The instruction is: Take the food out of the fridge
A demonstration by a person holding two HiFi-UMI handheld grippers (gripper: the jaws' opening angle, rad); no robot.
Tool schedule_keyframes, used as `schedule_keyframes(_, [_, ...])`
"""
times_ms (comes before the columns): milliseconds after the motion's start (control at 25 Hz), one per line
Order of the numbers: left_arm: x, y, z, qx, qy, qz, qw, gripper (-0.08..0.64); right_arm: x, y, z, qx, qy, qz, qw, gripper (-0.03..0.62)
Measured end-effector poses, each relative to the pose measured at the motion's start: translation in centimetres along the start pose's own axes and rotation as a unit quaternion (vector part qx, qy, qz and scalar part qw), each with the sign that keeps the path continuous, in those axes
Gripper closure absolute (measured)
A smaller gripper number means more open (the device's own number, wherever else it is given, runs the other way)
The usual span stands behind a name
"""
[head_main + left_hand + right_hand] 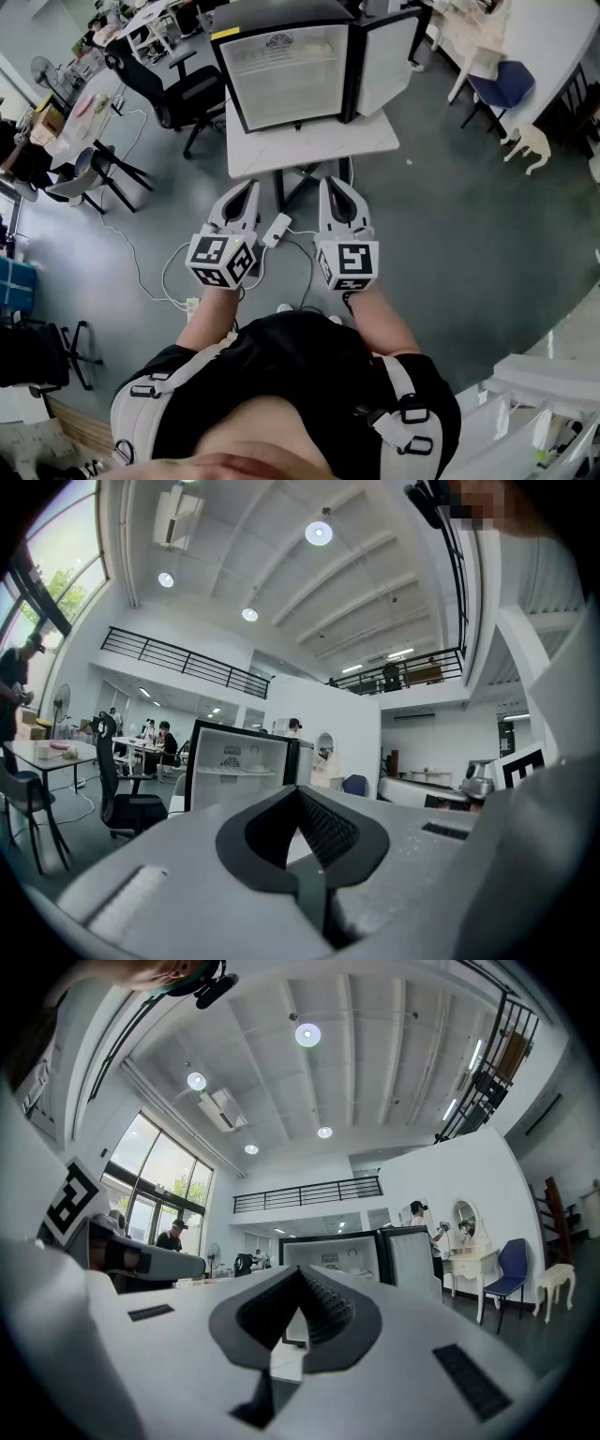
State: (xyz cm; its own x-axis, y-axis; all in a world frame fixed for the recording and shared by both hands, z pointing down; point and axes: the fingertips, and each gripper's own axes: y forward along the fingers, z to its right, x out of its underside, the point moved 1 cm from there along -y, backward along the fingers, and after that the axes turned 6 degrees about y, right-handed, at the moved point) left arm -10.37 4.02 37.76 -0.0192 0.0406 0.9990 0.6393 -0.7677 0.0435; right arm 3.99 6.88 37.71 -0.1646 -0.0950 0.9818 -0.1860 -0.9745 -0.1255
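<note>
A small black fridge (286,70) stands on a white table (319,145) ahead of me, its door (386,61) swung open to the right. Its white inside shows a shelf; I cannot make out any food from here. My left gripper (247,186) and right gripper (336,184) are held side by side in front of my body, short of the table's near edge, both shut and holding nothing. The left gripper view has the fridge (234,771) beyond the closed left gripper (300,795). The right gripper view has the fridge (337,1255) beyond the closed right gripper (300,1275).
A power strip (277,230) with cables lies on the floor under my grippers. Black office chairs (183,94) and desks stand at the left. A blue chair (502,84) and white furniture are at the right. People are in the background.
</note>
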Motion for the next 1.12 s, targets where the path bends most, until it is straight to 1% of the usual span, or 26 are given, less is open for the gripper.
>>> schedule_keyframes(160, [0.0, 0.0, -0.8, -0.004, -0.002, -0.001, 1.0, 0.557, 0.2, 0.8, -0.6, -0.007, 0.001, -0.001, 1.0, 0.584])
schedule_keyframes(320, [0.2, 0.0, -1.8, -0.002, -0.003, -0.001, 1.0, 0.557, 0.2, 1.3, -1.3, -0.013, 0.015, 0.008, 1.0, 0.583])
schedule_keyframes(480, [0.5, 0.1, -3.0, 0.0, -0.007, 0.001, 1.0, 0.557, 0.8, 2.3, -2.1, -0.015, 0.014, 0.004, 1.0, 0.583])
schedule_keyframes(640, [0.7, 0.2, -4.8, 0.003, -0.005, 0.004, 1.0, 0.557, 1.3, 3.3, -3.2, -0.009, 0.008, 0.002, 1.0, 0.583])
schedule_keyframes(920, [1.2, 0.7, -8.4, 0.031, -0.013, 0.006, 0.9994, 0.557, 2.8, 5.7, -5.3, 0.015, 0.003, 0.0, 1.0, 0.583])
schedule_keyframes(1120, [1.6, 1.0, -10.0, 0.039, -0.007, 0.006, 0.9992, 0.557, 3.7, 6.7, -6.0, 0.03, 0.016, -0.001, 0.999, 0.583])
